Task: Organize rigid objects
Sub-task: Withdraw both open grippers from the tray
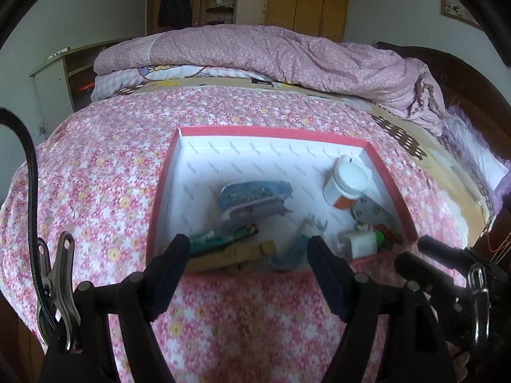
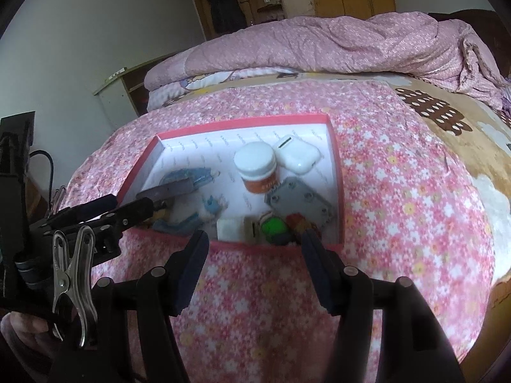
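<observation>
A red-rimmed box (image 1: 271,132) with a white inside lies on the pink floral bedspread. It holds a blue stapler (image 1: 252,194), a white-lidded orange jar (image 1: 346,185), a grey plate (image 1: 373,214), a green pen (image 1: 220,239), a yellow piece (image 1: 236,253) and a blue clip (image 1: 287,252). My left gripper (image 1: 249,249) hovers open over the box's near edge, nothing between its fingers. In the right wrist view the box (image 2: 242,121) also shows a white earbud case (image 2: 297,154), the jar (image 2: 255,166) and a green object (image 2: 274,228). My right gripper (image 2: 254,241) is open and empty at the near rim.
A rumpled pink quilt (image 1: 271,54) is heaped at the far side of the bed, with wooden wardrobes (image 1: 303,0) behind. The other gripper shows at the right edge (image 1: 447,255) of the left view and at the left (image 2: 140,201) of the right view.
</observation>
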`<state>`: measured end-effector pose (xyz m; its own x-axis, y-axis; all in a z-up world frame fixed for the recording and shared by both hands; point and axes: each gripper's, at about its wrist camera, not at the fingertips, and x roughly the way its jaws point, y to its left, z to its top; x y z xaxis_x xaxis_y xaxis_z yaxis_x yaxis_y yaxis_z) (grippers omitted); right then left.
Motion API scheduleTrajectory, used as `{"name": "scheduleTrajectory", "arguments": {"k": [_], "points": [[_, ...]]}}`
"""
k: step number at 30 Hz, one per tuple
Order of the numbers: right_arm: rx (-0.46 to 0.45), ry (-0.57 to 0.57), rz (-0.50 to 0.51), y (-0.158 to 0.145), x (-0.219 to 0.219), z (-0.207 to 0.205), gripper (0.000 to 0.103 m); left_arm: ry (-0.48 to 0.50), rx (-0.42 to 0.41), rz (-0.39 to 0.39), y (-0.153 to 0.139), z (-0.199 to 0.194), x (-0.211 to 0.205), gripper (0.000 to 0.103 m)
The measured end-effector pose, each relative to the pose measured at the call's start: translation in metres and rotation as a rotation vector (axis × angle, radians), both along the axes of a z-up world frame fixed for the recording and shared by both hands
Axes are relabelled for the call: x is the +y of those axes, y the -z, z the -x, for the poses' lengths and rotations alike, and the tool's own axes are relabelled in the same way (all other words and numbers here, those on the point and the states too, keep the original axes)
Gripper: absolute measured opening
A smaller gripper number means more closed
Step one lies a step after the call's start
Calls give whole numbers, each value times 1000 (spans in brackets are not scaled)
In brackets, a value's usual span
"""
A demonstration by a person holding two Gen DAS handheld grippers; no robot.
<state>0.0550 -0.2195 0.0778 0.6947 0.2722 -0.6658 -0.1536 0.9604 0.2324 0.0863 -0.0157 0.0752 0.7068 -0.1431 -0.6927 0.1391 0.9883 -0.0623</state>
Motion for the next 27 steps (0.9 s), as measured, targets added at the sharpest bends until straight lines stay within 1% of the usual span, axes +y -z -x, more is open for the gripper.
{"name": "scheduleTrajectory", "arguments": {"k": [4, 9, 13, 15, 21, 27], "points": [[11, 12, 3, 2, 1, 12, 62, 11, 15, -7, 4, 14, -1, 79], [39, 21, 12, 11, 4, 27, 62, 12, 32, -33, 14, 29, -2, 79], [67, 38, 52, 22, 8, 35, 62, 4, 53, -47, 25, 38, -1, 79], [81, 49, 77, 29, 10, 37, 62, 0, 64, -51, 31, 39, 0, 79], [124, 89, 105, 45, 9, 36, 62, -11, 85, -56, 41, 37, 0, 79], [132, 103, 118, 53, 8, 33, 62, -29, 133, -48, 55, 30, 4, 79]]}}
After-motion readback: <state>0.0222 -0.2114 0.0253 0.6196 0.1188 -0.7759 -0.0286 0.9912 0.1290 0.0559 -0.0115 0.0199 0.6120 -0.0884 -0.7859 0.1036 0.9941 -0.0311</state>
